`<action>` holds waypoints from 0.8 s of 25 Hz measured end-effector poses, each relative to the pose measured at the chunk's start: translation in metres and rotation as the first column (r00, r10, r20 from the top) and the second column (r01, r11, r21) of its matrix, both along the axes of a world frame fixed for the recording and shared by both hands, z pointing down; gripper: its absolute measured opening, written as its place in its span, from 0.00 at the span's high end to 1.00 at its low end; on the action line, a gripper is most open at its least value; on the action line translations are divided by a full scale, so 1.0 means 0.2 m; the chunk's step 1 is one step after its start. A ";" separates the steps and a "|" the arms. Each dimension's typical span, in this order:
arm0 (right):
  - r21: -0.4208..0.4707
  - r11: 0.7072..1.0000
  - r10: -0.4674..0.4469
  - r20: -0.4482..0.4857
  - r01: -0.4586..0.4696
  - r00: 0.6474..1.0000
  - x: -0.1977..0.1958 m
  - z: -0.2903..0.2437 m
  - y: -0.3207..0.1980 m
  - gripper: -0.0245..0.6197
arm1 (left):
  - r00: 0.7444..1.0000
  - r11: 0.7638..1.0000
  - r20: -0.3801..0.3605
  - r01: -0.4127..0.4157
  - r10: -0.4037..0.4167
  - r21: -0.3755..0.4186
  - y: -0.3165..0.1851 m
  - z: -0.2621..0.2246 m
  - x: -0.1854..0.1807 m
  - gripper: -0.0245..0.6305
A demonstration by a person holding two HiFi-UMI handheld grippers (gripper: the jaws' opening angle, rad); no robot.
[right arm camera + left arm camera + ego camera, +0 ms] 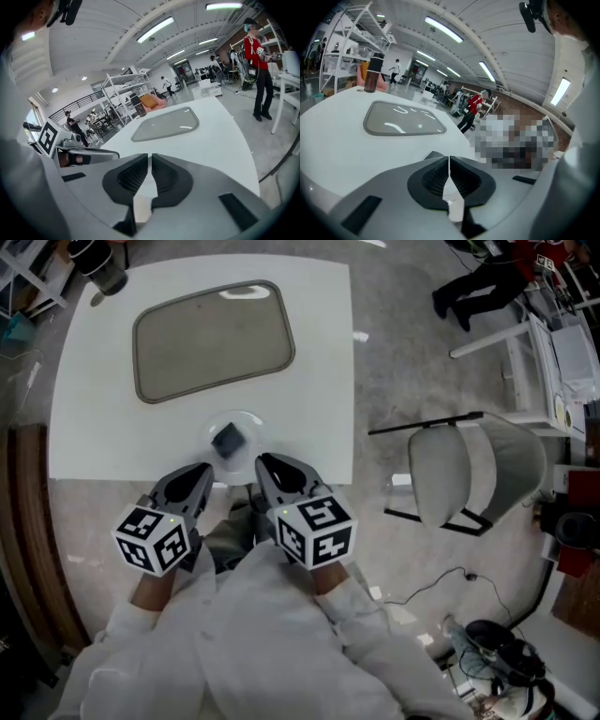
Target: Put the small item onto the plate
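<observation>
You are holding both grippers low at the near edge of the table (319,352), one on each side of the plate (246,417). The left gripper (204,471) is sitting just beside the plate's near left rim, and its jaws are pressing together with nothing between them. The right gripper (264,463) is sitting just beside the plate's near right rim, and its jaws are likewise pressing together and gripping nothing. The small item (227,440) is lying on the plate, a little left of its middle, apart from both sets of jaws. It is showing from above as a dark, nearly square block, so no long axis can be made out. Its edges are lying a little askew to the table's near edge, with one corner turned roughly toward you. Beyond the plate, farther from you, the tray (214,338) is lying flat with its long side running across the table, well apart from the plate. A dark cup (98,268) is standing at the far left corner, beyond the tray. A chair (469,470) is standing on the floor well to the right of the plate.
</observation>
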State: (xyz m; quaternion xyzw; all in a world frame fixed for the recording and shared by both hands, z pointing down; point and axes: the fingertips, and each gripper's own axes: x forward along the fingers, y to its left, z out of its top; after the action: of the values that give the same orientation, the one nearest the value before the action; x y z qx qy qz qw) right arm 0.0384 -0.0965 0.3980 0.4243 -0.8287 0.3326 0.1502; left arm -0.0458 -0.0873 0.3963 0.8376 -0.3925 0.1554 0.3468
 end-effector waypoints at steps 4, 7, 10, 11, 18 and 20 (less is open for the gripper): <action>-0.039 0.999 0.000 0.001 0.000 1.000 -0.01 0.07 0.02 0.94 | 1.000 0.998 -0.005 0.014 -0.015 -0.056 0.03 0.09 -0.03 0.94; -0.052 0.999 0.005 0.004 -0.004 1.000 0.00 0.11 0.03 0.94 | 0.999 0.996 0.004 0.046 -0.046 -0.074 0.04 0.14 -0.07 0.94; -0.078 0.997 0.014 -0.010 -0.015 1.000 0.01 0.16 0.04 0.94 | 0.996 0.993 0.011 0.087 -0.086 -0.085 0.03 0.17 -0.11 0.94; -0.089 0.996 0.016 -0.015 -0.018 1.000 0.02 0.18 0.04 0.94 | 0.996 0.991 0.013 0.094 -0.093 -0.094 0.03 0.19 -0.12 0.94; -0.149 0.988 0.028 -0.037 -0.033 0.999 0.09 0.29 0.07 0.94 | 0.987 0.974 0.045 0.158 -0.153 -0.162 0.02 0.31 -0.16 0.94; -0.162 0.986 0.034 -0.038 -0.039 0.999 0.10 0.32 0.06 0.94 | 0.988 0.973 0.051 0.153 -0.146 -0.176 0.01 0.33 -0.15 0.94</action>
State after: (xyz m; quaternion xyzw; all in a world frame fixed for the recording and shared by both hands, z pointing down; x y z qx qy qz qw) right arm 0.0593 -0.0839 0.4611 0.4315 -0.7882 0.3943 0.1926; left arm -0.0759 -0.0845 0.4632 0.7680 -0.4453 0.1791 0.4240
